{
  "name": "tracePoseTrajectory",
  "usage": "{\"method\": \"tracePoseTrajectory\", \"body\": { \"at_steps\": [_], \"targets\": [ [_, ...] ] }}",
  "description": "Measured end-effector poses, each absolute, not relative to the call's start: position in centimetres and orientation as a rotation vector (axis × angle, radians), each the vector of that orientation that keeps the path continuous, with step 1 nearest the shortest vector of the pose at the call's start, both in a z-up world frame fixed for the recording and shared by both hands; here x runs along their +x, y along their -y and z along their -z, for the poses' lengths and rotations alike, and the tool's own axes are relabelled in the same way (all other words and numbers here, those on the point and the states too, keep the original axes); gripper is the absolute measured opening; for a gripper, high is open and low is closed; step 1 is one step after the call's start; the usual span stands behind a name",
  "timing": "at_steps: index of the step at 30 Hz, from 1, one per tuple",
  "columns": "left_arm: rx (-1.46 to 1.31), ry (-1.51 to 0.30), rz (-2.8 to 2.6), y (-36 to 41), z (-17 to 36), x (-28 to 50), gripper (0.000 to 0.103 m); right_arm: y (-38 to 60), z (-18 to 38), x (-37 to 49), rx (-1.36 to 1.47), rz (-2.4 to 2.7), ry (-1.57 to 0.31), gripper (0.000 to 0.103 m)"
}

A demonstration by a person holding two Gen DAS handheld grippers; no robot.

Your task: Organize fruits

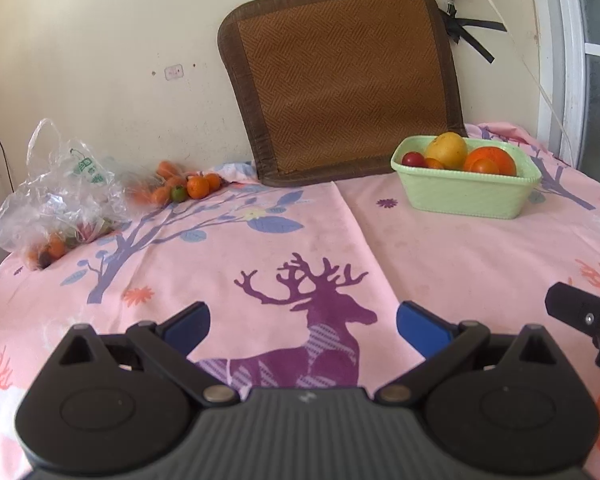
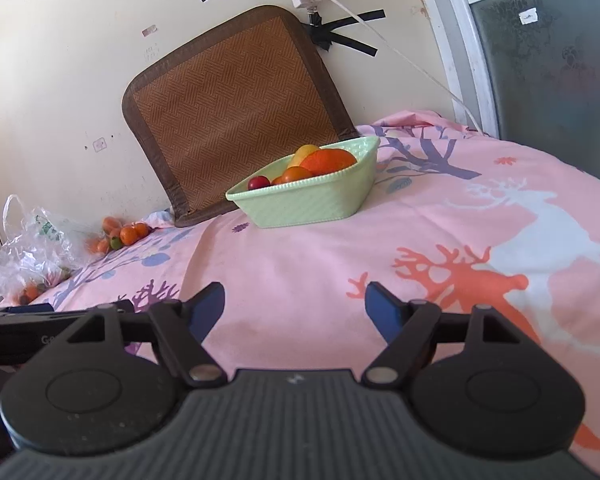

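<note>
So basically the leftover fruit is all at the far left corner of the pink tablecloth (image 1: 440, 248): a plastic bag (image 1: 60, 196) with a few pieces inside, then a loose pile of small oranges (image 1: 188, 186) by the wall. The left gripper (image 1: 302, 322), jaws wide and empty, sits near the front edge with that pile ahead and off to its left, so I'd say it's the nearer one. The green basket (image 1: 466, 194) is far right, and the right gripper (image 2: 294, 304), also spread wide with nothing in it, points almost straight at it.

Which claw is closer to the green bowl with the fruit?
Right, probably. The right gripper faces the green bowl almost straight ahead; the left gripper sits farther left, with the bowl off to its right.
</note>
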State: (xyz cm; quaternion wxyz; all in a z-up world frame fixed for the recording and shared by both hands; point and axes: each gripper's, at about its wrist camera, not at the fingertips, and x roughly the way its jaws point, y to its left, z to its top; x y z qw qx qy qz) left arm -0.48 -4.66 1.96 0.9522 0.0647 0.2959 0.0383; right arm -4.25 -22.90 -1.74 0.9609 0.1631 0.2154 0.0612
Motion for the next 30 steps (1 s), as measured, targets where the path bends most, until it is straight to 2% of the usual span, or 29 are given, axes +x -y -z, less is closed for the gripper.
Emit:
{"method": "tracePoseTrajectory", "body": {
  "at_steps": [30],
  "targets": [
    [0.159,-0.641,-0.083,5.07,-1.62,0.2,0.103,22.63,2.23,-3.49,0.335,-0.148,-0.449,0.079]
  ]
}}
